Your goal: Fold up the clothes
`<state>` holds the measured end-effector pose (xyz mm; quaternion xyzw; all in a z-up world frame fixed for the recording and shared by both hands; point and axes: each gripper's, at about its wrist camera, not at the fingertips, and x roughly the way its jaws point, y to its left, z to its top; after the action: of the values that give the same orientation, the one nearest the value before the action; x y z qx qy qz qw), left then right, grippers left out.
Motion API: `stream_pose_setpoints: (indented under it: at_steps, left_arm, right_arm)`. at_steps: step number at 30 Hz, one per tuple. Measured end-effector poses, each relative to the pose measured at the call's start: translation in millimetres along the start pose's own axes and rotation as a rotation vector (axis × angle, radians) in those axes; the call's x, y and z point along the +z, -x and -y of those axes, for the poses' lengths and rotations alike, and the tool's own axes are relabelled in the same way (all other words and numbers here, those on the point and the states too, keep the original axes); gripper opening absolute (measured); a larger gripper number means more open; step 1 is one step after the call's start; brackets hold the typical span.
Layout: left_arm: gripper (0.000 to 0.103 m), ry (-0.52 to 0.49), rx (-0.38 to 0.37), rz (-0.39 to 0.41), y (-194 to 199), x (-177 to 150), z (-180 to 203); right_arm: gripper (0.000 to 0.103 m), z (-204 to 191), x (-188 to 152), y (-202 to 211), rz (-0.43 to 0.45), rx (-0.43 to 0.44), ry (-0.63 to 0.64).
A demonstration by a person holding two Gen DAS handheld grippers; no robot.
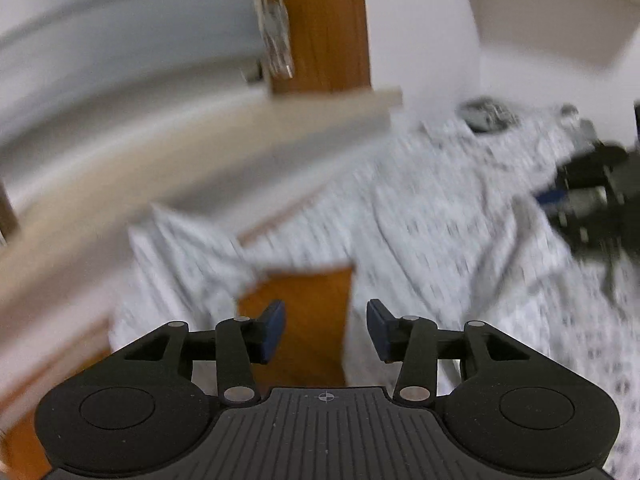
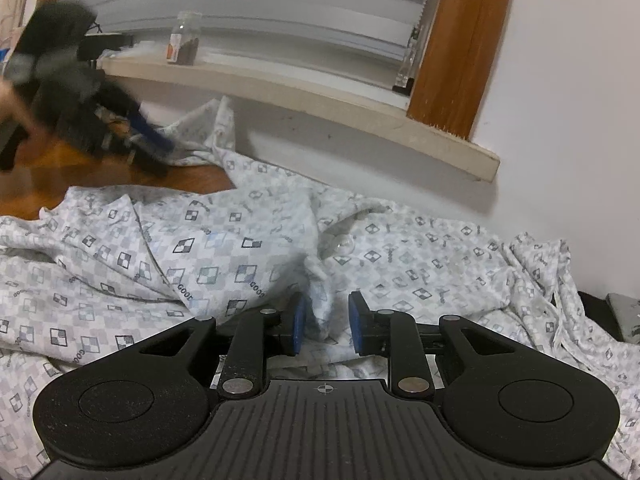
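Note:
A white garment [image 2: 240, 248] with a grey checker print lies crumpled across the wooden surface [image 2: 120, 176]. My right gripper [image 2: 326, 326] sits low over it with a raised fold of the cloth between its blue pads [image 2: 298, 326]; the jaws stand a little apart and the pads do not clearly press. In the left wrist view, which is blurred, my left gripper [image 1: 326, 330] is open and empty above bare wood [image 1: 304, 320] at the garment's [image 1: 440, 220] edge. It also shows as a dark blur at far left, left gripper [image 2: 152, 140]. At right in that view is the right gripper [image 1: 592, 200].
A pale windowsill [image 2: 320, 108] juts out just behind the garment, with a glass jar [image 2: 184, 40] on it and closed blinds above. A wooden window frame [image 2: 460, 40] and white wall stand at the right. A person's hand [image 2: 12, 104] shows at the far left.

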<state>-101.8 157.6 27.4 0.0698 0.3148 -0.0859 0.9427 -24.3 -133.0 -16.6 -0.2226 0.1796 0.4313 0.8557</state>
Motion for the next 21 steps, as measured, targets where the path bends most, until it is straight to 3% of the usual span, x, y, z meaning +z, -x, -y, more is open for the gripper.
stream_pose_setpoints:
  at_steps: [5,9,15,21]
  left_arm:
    - [0.049,-0.003,-0.021,0.006,13.4,-16.4,5.5]
    - [0.049,-0.024,-0.040,0.025,38.9,-30.0,8.0]
    - [0.049,-0.077,-0.058,-0.001,58.7,-48.2,21.7]
    - [0.049,-0.106,-0.065,0.008,62.4,-48.6,35.9]
  right_arm:
    - [0.026,-0.8,0.0,-1.2,-0.008,0.003,0.004]
    - [0.033,0.9,-0.2,-0.9,-0.005,0.002,-0.006]
    - [0.034,5.4,-0.9,2.3,0.011,0.009,-0.028]
    - [0.037,10.0,-1.5,5.0,0.028,0.009,-0.056]
